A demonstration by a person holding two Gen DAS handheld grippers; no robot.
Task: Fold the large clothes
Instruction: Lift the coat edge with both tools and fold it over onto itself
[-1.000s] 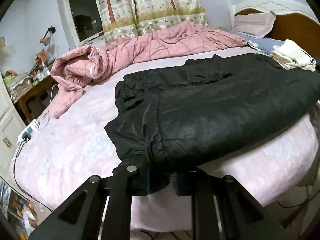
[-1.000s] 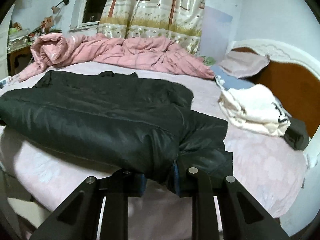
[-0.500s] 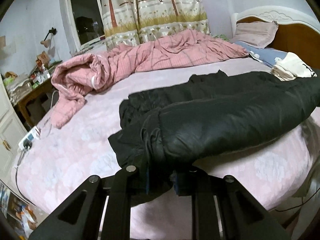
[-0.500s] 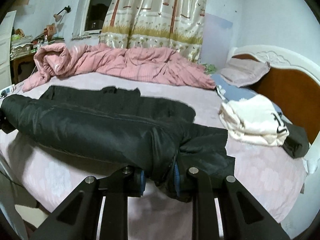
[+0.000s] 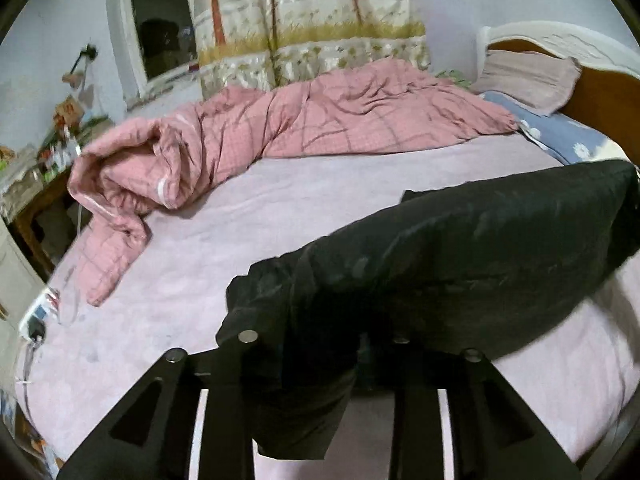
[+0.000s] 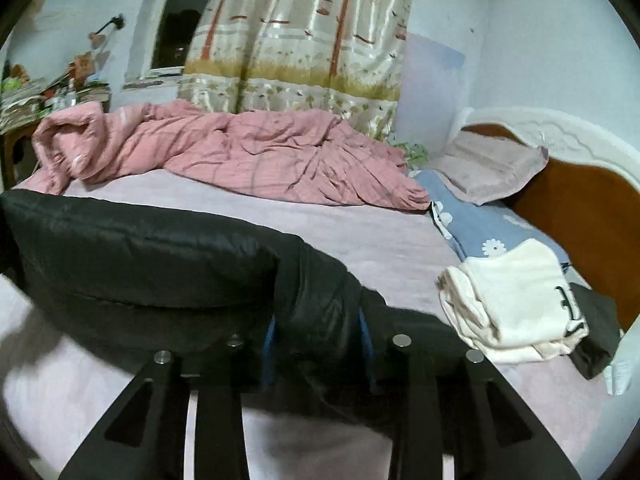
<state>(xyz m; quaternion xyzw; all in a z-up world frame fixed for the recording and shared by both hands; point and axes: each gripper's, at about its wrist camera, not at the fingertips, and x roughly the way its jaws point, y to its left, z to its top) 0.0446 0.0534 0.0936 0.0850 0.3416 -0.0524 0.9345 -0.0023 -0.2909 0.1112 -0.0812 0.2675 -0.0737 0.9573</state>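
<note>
**Black jacket hanging between two tongs above the bed**

The left tongs [image 5: 320, 344] are opening, with one end of the black jacket [image 5: 460, 256] sitting bunched between the fingers and drooping below them. The right tongs [image 6: 316, 340] are opening too, the jacket's other end [image 6: 320, 300] filling the gap between their blue pads. The jacket is stretching across, lifted over the pink sheet [image 5: 280, 200]. A folded white garment [image 6: 516, 300] is lying near the headboard [image 6: 580, 200].

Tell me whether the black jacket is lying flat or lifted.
Lifted: the black jacket hangs bunched between both grippers, left gripper, right gripper, jaws opening.
</note>
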